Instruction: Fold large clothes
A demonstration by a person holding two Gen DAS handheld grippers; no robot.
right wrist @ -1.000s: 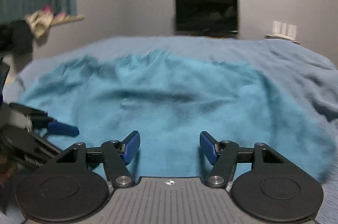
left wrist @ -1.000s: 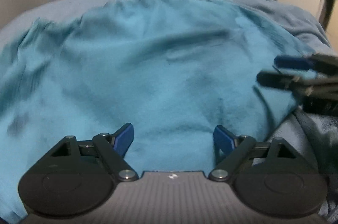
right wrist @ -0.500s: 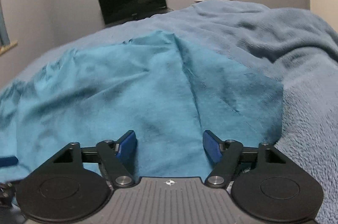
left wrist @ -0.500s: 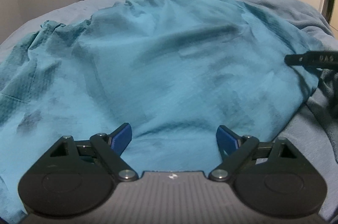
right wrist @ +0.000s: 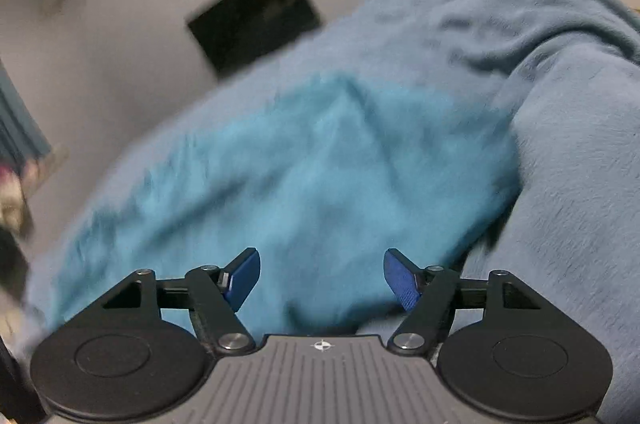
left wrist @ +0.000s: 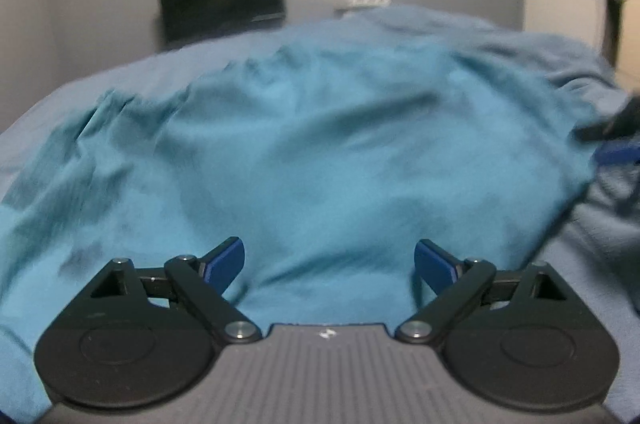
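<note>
Right now the teal garment [left wrist: 320,152] lies spread and rumpled across the bed [right wrist: 580,184], which is covered by a grey-blue fleece blanket [right wrist: 520,24]; no fold is visible yet. The left gripper [left wrist: 329,263] hovers over the near hem with its blue pads apart, and the right gripper [right wrist: 321,278] does the same over the garment's right edge. Both have just been opening wider, and each has only loose cloth lying below the gap, nothing pinched. So both are released and holding nothing.

The likely trouble lies in the next grasp. The cloth is wrinkled and bunched near the near edge, so a closing gripper could take a ridge in the middle of the fabric rather than the hem or a corner, and the fold would then come out crooked. It could also catch two layers at once, or nip the soft blanket beneath along with the garment, dragging the bedding as it lifts.

Both views are smeared by motion, the right wrist view strongly tilted, so the exact line of the hem is hard to make out; a grasp aimed now would be poorly judged. In the left wrist view the right gripper shows at the far right edge, near the garment's corner. If the two pinch at uneven points, one side would lag and the cloth would twist.
</note>
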